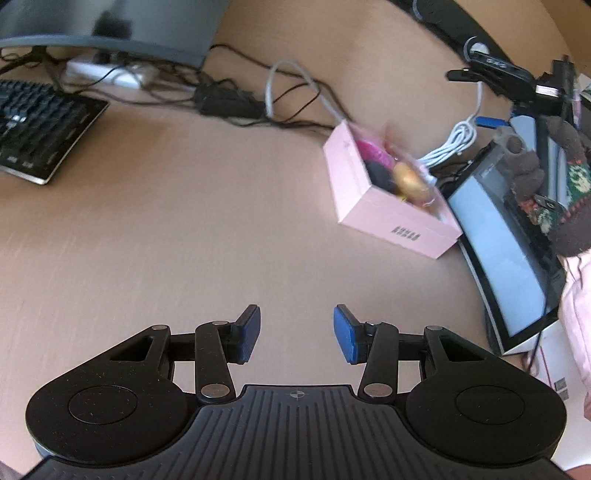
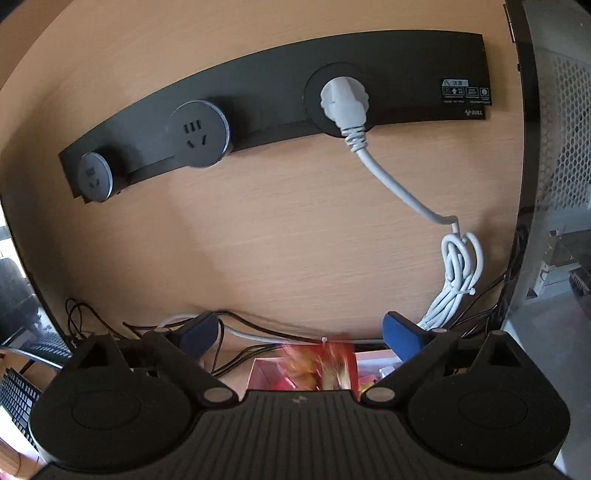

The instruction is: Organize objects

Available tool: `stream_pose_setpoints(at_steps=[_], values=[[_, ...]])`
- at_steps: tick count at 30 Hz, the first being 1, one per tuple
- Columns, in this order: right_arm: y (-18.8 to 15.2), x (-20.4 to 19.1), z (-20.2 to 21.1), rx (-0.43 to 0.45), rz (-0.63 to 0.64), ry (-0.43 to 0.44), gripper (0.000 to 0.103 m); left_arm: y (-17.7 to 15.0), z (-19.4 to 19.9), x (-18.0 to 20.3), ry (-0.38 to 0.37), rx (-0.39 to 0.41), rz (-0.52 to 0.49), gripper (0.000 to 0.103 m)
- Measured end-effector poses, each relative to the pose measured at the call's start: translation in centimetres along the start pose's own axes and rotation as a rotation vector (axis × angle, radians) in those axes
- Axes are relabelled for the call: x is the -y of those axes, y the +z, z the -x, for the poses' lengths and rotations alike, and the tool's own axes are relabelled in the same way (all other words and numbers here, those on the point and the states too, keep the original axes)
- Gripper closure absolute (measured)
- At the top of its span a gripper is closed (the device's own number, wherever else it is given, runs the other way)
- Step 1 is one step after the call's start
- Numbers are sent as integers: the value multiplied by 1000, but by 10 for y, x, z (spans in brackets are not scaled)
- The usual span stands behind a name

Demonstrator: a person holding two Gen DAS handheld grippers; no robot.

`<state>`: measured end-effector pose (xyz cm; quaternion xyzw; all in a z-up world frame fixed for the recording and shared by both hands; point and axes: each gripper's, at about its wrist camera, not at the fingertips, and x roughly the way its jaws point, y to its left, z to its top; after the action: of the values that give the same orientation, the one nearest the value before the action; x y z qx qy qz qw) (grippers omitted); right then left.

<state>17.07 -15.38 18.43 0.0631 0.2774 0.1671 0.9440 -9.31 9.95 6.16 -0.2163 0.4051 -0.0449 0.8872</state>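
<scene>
A pink open box (image 1: 388,218) stands on the wooden desk at the right, holding a pink item (image 1: 373,151), a black one (image 1: 380,173) and a gold-wrapped one (image 1: 408,179). My left gripper (image 1: 297,321) hovers open over bare desk, well short and left of the box, with nothing between its blue pads. My right gripper (image 2: 301,325) stands wide open above the box (image 2: 264,373). A blurred red and gold packet (image 2: 321,363) lies below and between its fingers, touching neither pad.
A keyboard (image 1: 33,136) and a monitor (image 1: 110,26) sit at the left, with tangled black cables (image 1: 229,99) behind. A bundled white cable (image 2: 458,273) runs to a plug (image 2: 345,101) in a black power strip (image 2: 406,77). A screen (image 1: 495,240) and a brown plush toy (image 1: 528,173) stand at the right.
</scene>
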Motion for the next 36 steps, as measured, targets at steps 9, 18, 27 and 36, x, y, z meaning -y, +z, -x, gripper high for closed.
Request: stream_pose_setpoints(at_steps=[9, 18, 27, 36], values=[[-84, 7, 53, -64, 58, -58, 0, 6, -20, 25, 5, 18, -252, 55], [-202, 24, 107, -257, -103, -238, 0, -10, -64, 56, -2, 37, -366, 55], [-253, 34, 83, -291, 78, -246, 0, -35, -96, 93, 122, 115, -353, 54], [-248, 51, 65, -155, 171, -105, 0, -59, -110, 129, 329, 236, -310, 53]])
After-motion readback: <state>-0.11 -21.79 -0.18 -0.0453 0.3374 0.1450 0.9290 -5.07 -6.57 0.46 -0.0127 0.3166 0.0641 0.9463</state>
